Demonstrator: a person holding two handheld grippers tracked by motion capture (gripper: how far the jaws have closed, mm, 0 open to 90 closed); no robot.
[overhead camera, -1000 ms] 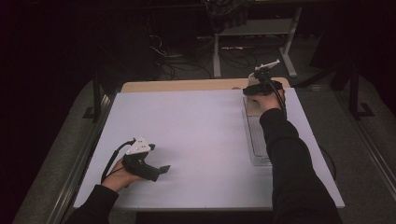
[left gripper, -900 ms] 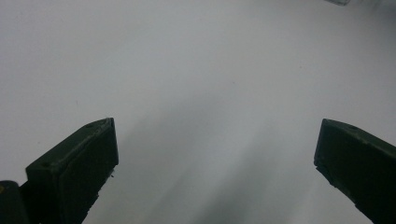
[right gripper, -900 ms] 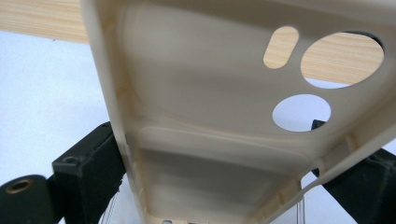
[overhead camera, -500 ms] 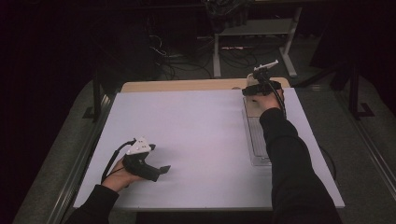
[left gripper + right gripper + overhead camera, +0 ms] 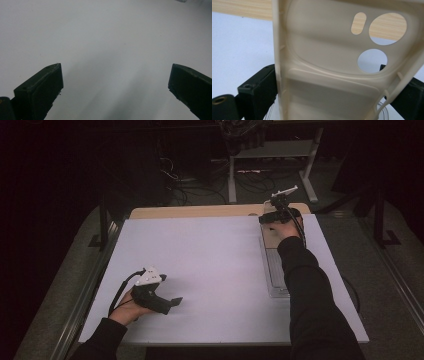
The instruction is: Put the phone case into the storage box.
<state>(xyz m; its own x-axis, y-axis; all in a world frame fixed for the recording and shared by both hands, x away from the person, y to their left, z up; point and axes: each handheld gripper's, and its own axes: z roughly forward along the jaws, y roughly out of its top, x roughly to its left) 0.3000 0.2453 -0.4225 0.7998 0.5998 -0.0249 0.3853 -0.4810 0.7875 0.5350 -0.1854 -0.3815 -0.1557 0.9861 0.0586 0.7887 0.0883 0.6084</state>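
Here right hand-held gripper [image 5: 332, 100] straddles phone case [image 5: 332, 75] edges.

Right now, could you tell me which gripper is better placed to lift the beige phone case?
Right gripper: its jaws already flank the phone case. The left gripper rests open, far across the white table.
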